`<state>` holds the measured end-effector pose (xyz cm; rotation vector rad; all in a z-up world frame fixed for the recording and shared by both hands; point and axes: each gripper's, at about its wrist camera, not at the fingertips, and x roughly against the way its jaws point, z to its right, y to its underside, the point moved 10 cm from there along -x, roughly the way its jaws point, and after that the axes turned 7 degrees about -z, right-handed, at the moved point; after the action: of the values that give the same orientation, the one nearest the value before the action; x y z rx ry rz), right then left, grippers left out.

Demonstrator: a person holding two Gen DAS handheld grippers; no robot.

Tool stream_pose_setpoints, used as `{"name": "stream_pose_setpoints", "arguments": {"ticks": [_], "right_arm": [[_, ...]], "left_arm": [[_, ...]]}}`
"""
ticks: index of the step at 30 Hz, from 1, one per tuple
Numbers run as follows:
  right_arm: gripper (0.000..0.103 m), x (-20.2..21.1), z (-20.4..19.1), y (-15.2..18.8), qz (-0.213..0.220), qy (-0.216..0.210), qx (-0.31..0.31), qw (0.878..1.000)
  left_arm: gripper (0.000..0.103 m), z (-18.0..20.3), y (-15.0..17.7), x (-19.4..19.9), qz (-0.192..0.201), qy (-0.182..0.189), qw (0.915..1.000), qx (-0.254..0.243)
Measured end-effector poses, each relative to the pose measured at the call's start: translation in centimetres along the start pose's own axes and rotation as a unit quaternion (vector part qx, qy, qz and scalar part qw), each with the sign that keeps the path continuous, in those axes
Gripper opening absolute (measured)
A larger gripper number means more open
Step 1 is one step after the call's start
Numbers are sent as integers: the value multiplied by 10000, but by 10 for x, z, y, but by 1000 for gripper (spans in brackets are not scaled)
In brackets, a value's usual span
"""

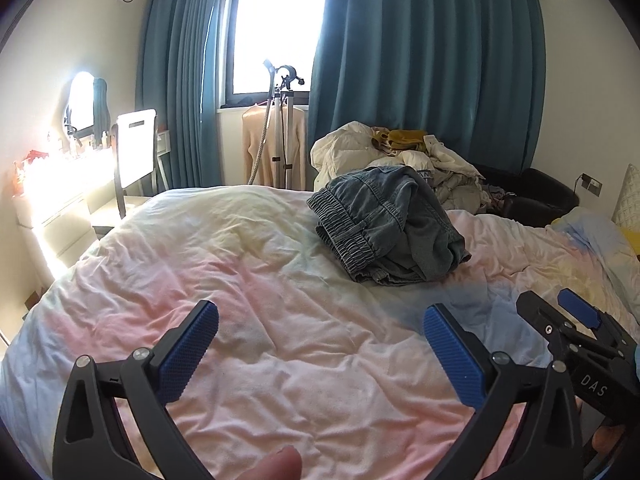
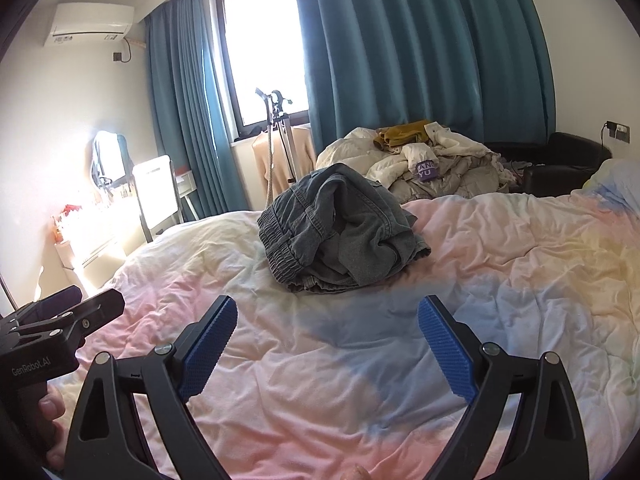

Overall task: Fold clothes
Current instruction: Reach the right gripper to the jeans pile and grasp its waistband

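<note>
A wide bed (image 1: 248, 280) covered by a rumpled quilt in pale pink, yellow and blue fills the lower part of both views. Behind it, teal curtains (image 1: 432, 60) hang on both sides of a bright window (image 1: 276, 24), and a wall-mounted air conditioner (image 2: 90, 24) sits high in the left corner. Beyond the far edge of the bed rises a heap of cream and grey laundry (image 2: 432, 160) with a mustard-yellow garment (image 2: 404, 132) on top, beside a black armchair (image 2: 560, 164). A garment steamer stand (image 1: 280, 120) with a beige top hanging on it stands below the window, and a sunlit dressing table (image 1: 60, 192) with a mirror and a white chair (image 1: 134, 152) lines the left wall. The crumpled grey-blue denim trousers (image 1: 384, 224), elastic waistband turned toward the left, lie bunched in a mound on the quilt near the bed's far edge, well ahead of both tools and touched by neither. The left gripper (image 1: 320, 348) hovers over the quilt with its blue-padded jaws spread wide and holding nothing. The right gripper (image 2: 326, 342) is just beside it, its jaws likewise spread apart and empty. A fingertip (image 1: 276, 464) shows at the bottom edge of the left wrist view.
</note>
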<state>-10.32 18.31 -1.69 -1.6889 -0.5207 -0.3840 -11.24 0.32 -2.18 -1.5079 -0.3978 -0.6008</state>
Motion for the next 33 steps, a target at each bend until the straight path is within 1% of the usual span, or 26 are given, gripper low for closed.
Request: {"name": "stream_pose_setpoints", "arguments": {"ticks": [2, 5, 6, 10, 11, 13, 14, 15, 16, 17, 19, 21, 23, 26, 28, 29, 30, 31, 32, 33], "right_arm": [[102, -11, -1, -3, 59, 8, 5, 10000], [103, -32, -4, -9, 139, 87, 127, 9998], [103, -42, -8, -9, 106, 55, 210, 9997], [103, -80, -24, -8, -29, -71, 541, 9985], [103, -90, -28, -8, -63, -103, 624, 9980], [101, -109, -36, -8, -137, -169, 787, 9967], [100, -122, -42, -6, -252, -239, 844, 9958], [96, -134, -47, -4, -369, -325, 870, 9950], [92, -145, -51, -4, -437, -360, 870, 9946], [91, -155, -55, -3, -506, -395, 870, 9941], [91, -176, -63, -2, -638, -458, 870, 9931], [91, -199, -67, -7, -680, -393, 816, 9936], [91, -225, -66, -11, -821, -402, 575, 9942], [87, -266, -60, -18, -1092, -526, 5, 9926], [81, -287, -50, -18, -1252, -440, -411, 9903], [77, -296, -46, -17, -1331, -544, -678, 9873], [69, -302, -44, -16, -1393, -642, -894, 9841], [60, -305, -42, -17, -1375, -657, -976, 9835], [54, -308, -40, -18, -1356, -672, -1053, 9828], [41, -309, -39, -19, -1340, -685, -1070, 9828]], "left_arm": [[103, 1, -2, -2, 59, -6, 9999, -128], [103, 4, 3, -12, -70, 66, 9997, -225], [103, 3, 5, -16, -109, 54, 9997, -224], [103, -13, 9, -22, -77, -332, 9994, -112], [103, -18, 10, -22, -85, -353, 9993, 13], [103, -28, 8, -25, -148, -175, 9993, 311], [103, -32, 6, -25, -126, -133, 9989, 428], [103, -37, 4, -24, -93, -103, 9984, 544], [103, -42, 2, -24, -48, -94, 9978, 662], [103, -48, 0, -25, -26, -105, 9971, 751], [103, -59, -2, -26, 9, -134, 9957, 918], [103, -70, -2, -32, -3, -187, 9943, 1049], [103, -80, -1, -39, -19, -242, 9928, 1176], [103, -92, 5, -59, -225, -171, 9892, 1440], [103, -96, 9, -69, -317, -94, 9873, 1554], [103, -97, 11, -74, -360, -55, 9863, 1606], [103, -99, 12, -79, -403, -16, 9853, 1659], [103, -100, 14, -83, -446, 22, 9842, 1712], [103, -102, 16, -88, -489, 61, 9831, 1765], [103, -104, 18, -93, -532, 100, 9819, 1817]]}}
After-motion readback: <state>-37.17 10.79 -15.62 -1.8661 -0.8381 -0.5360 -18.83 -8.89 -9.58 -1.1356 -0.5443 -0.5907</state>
